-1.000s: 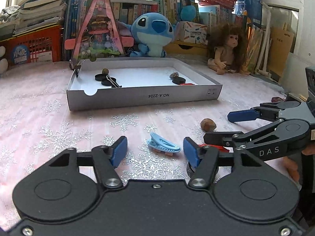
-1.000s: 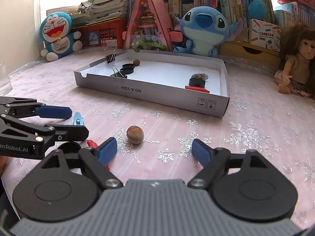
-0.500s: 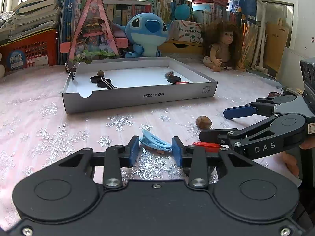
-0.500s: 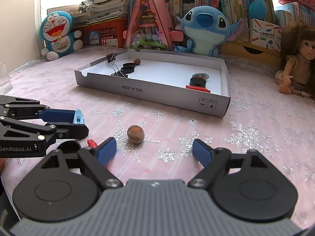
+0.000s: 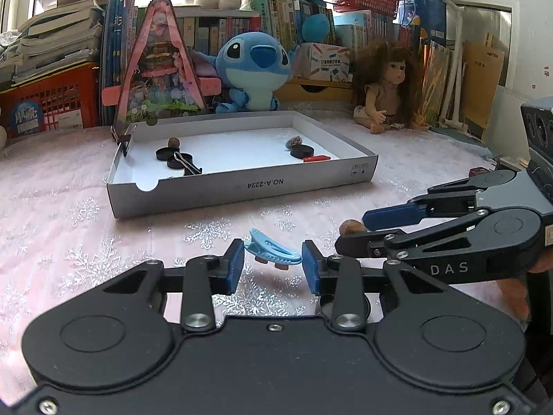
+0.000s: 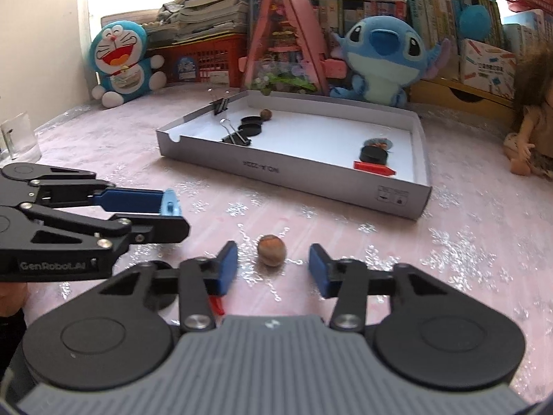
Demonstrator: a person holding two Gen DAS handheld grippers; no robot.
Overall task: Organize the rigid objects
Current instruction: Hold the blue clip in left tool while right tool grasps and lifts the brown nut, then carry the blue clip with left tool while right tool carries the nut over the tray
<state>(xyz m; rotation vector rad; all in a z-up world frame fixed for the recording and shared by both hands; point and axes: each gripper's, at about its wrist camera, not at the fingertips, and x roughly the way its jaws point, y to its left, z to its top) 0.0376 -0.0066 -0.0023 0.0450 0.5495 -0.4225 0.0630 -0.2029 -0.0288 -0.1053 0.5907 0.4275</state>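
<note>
In the left wrist view my left gripper [image 5: 273,264] is shut on a light-blue plastic clip [image 5: 273,254], both pads touching its ends just above the pink tablecloth. The right wrist view shows the same clip [image 6: 171,204] in the left gripper [image 6: 174,216]. My right gripper [image 6: 273,264] straddles a brown nut [image 6: 272,249] on the cloth. Its jaws are closing, with a gap on each side of the nut. From the left wrist view the right gripper [image 5: 352,230] comes in from the right over the nut [image 5: 350,226]. A white shallow box [image 5: 242,186] lies beyond.
The box [image 6: 311,173] holds black caps, binder clips, a nut, a stone and a red piece. A small red item [image 6: 216,306] lies under my right gripper. Plush toys, a doll [image 5: 387,86], books and baskets line the back. A clear glass [image 6: 17,135] stands far left.
The left jaws closed onto the blue clip. The right jaws, wide until half a second ago, have narrowed around the nut, which now lies between the pads.
</note>
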